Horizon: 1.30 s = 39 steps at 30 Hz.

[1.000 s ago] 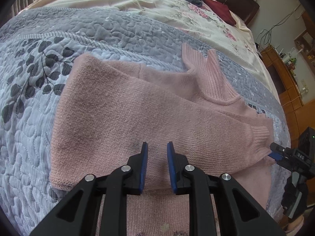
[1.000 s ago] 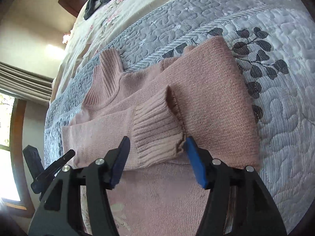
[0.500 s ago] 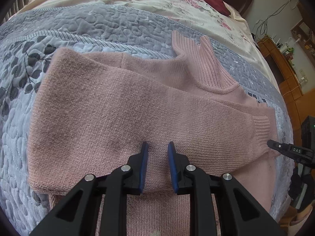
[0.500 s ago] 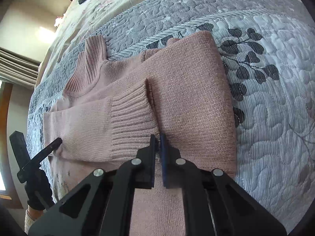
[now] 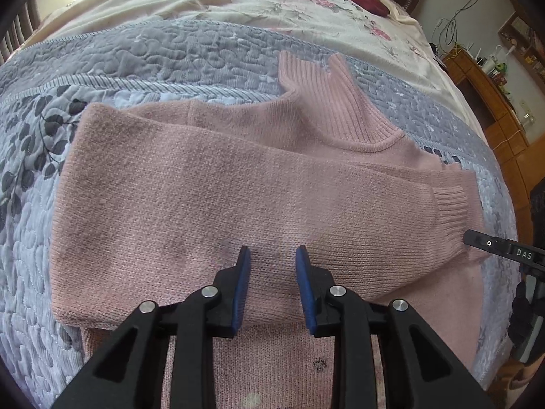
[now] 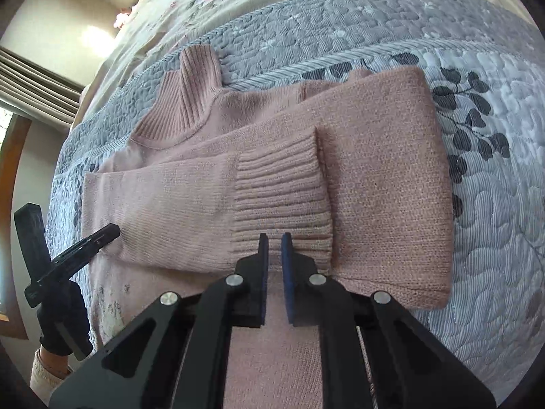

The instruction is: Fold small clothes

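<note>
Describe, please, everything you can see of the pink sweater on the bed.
The pink sweater is a soft, fuzzy knit with a ribbed high collar and ribbed cuffs. It lies flat on the grey quilted bedspread, collar pointing away from the cameras, with both sleeves folded across the chest, one ribbed cuff lying over the other sleeve. Small dark marks show near the hem. The right gripper sits at that cuff's edge, nearly closed; the left gripper hovers open above the folded sleeve.

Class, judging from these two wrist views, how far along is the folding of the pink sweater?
Done: both sleeves lie folded across the pink sweater on the quilt. In hand: nothing; the left hand-held gripper is open, and the right hand-held gripper, nearly closed, is at the ribbed cuff. Left: folding the body.
</note>
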Tool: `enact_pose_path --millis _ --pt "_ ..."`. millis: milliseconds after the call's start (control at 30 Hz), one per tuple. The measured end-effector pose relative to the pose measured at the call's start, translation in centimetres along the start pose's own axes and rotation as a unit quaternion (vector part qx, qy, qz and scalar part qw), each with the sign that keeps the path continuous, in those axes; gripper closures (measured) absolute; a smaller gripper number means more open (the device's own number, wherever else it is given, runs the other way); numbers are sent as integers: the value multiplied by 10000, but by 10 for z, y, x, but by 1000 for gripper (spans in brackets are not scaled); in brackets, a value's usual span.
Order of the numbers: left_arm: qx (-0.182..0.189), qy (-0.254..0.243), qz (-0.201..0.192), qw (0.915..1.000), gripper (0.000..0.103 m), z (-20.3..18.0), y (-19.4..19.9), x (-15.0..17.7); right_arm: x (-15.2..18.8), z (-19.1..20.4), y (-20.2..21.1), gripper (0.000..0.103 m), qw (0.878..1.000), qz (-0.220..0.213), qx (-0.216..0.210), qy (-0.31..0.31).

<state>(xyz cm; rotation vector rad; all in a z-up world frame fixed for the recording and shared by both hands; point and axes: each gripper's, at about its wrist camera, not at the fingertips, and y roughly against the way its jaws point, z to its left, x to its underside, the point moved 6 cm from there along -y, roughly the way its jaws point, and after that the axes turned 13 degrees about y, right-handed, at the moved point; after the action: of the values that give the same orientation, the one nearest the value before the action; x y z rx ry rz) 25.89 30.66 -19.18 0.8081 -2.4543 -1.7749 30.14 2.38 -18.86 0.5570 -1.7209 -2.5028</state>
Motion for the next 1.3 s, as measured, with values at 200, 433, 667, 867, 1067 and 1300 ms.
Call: enact_pose_path --millis 200,433,667,867,1067,1300 --pt "96 -16 40 9999 75 2 -2 -1 4 -7 -6 97 9997 43 -200 -144" --pt "189 -47 -140 9997 63 -20 11 -55 -53 17 15 67 9984 -314 -403 224" --pt "287 -34 31 9996 56 -44 -27 -132 -157 34 -28 41 9967 -296 -558 509" --pt "443 405 466 9971 54 -36 -78 -163 -207 33 -89 41 9971 5 -621 431" --pt "936 682 488 9921 54 -40 -101 -173 -226 28 -121 42 9959 -30 -841 324" --pt "1260 894 461 9869 94 -46 -101 -175 -228 28 -107 99 9926 -216 -1140 361"
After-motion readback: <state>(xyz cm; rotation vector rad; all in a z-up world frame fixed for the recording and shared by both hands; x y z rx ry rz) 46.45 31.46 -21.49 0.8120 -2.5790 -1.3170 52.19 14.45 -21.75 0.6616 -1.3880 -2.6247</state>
